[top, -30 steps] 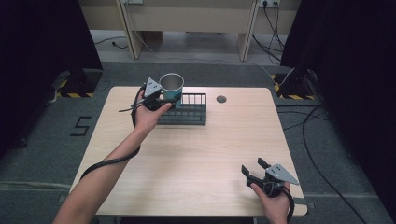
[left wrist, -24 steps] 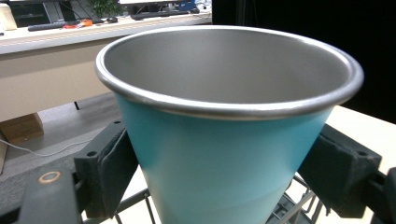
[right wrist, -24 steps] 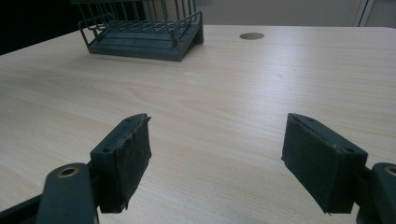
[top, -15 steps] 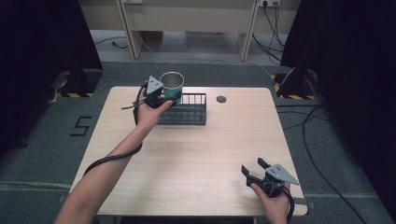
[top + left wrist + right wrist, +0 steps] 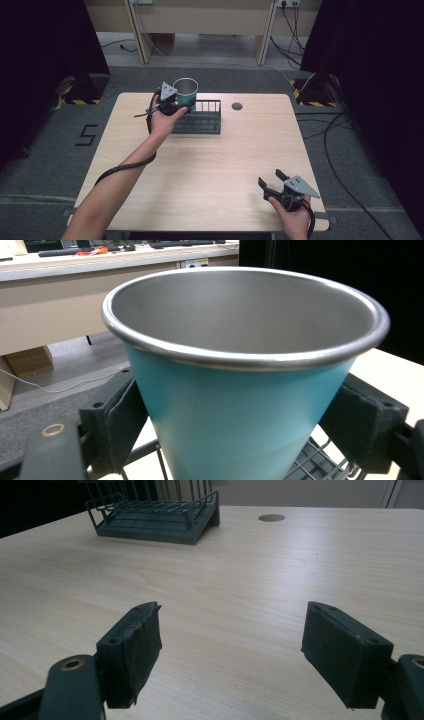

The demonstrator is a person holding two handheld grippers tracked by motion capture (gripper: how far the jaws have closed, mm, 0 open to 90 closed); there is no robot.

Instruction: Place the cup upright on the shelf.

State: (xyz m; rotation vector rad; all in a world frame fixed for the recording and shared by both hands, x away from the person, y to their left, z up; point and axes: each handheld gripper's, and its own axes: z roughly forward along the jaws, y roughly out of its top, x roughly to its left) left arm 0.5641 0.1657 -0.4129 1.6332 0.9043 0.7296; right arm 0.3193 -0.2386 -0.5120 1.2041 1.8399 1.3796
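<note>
A teal metal cup with a steel rim is held upright over the left end of a black wire rack at the table's far side. My left gripper is shut on the cup, one black pad against each side of it. Wire bars of the rack show just below the cup. My right gripper rests near the table's front right edge, open, with bare wood between its pads. The rack stands far ahead of it.
A round cable hole sits in the light wood table right of the rack. Desks and cables lie beyond the far edge. Dark curtains flank both sides.
The left gripper and cup have shifted slightly right, farther over the rack's left end. The right gripper has stayed put.
</note>
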